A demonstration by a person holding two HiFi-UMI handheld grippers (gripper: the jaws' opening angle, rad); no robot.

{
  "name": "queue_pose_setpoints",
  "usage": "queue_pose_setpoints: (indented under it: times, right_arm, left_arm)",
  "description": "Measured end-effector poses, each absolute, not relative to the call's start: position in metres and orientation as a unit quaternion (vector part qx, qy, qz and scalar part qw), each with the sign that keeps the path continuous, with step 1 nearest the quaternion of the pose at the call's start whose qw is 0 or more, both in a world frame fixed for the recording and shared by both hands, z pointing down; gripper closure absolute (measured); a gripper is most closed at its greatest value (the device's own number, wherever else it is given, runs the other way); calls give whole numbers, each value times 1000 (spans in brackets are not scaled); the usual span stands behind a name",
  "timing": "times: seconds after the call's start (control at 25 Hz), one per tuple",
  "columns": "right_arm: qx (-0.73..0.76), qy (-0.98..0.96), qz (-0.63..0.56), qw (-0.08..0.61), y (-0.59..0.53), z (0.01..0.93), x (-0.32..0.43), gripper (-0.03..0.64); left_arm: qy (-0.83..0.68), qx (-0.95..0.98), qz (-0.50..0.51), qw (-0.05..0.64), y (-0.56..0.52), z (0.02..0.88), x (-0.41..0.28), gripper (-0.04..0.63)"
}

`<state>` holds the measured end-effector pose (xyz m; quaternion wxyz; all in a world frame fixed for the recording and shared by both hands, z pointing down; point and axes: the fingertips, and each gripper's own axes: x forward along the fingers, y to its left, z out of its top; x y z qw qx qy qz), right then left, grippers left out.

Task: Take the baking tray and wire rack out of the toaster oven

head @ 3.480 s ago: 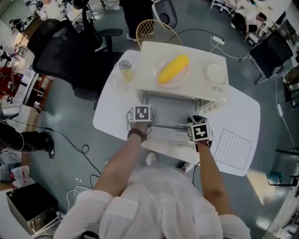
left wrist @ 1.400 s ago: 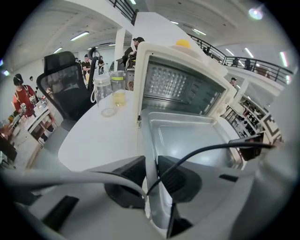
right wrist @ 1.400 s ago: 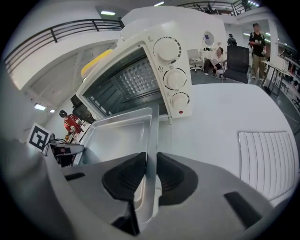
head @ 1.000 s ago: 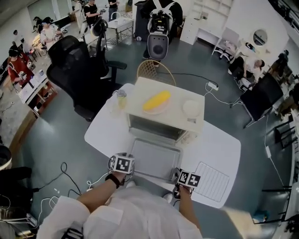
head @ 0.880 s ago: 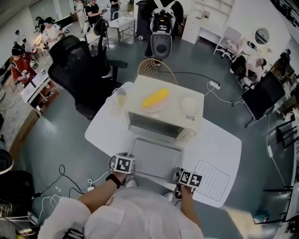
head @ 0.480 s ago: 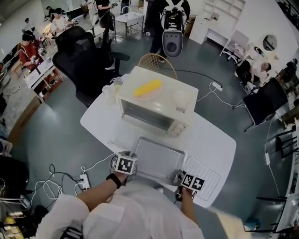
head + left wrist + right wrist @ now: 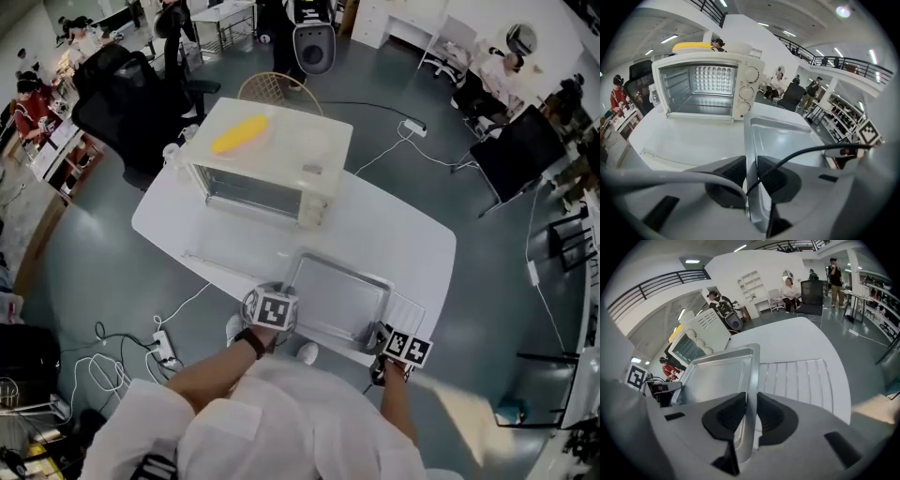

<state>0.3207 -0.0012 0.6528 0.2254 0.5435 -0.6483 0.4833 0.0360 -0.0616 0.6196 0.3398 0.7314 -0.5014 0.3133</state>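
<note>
Left claw [image 7: 751,165] clamping baking tray [image 7: 787,140], toaster oven [image 7: 707,86] beyond

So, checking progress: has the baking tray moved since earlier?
Yes. The baking tray, then at the mouth of the toaster oven, is now clear of it, near the table edge.

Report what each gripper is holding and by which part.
Both hold the baking tray: the left gripper is clamped on its left side rim, the right gripper on its right side rim.

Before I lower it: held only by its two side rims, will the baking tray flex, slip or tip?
Probably stiff: the baking tray shows no sag between the left tool and right tool. Its smooth, shiny rim may slide in the grip. Empty and thin, it is likely light.
</note>
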Motion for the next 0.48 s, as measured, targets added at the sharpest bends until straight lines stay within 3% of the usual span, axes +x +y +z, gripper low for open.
queue_pose_setpoints:
  times: [0.48]
  right_arm:
    - [586, -616, 485, 206, 7, 696, 424, 541]
  left_arm:
    - [-459, 757, 326, 332, -91, 671, 143, 526]
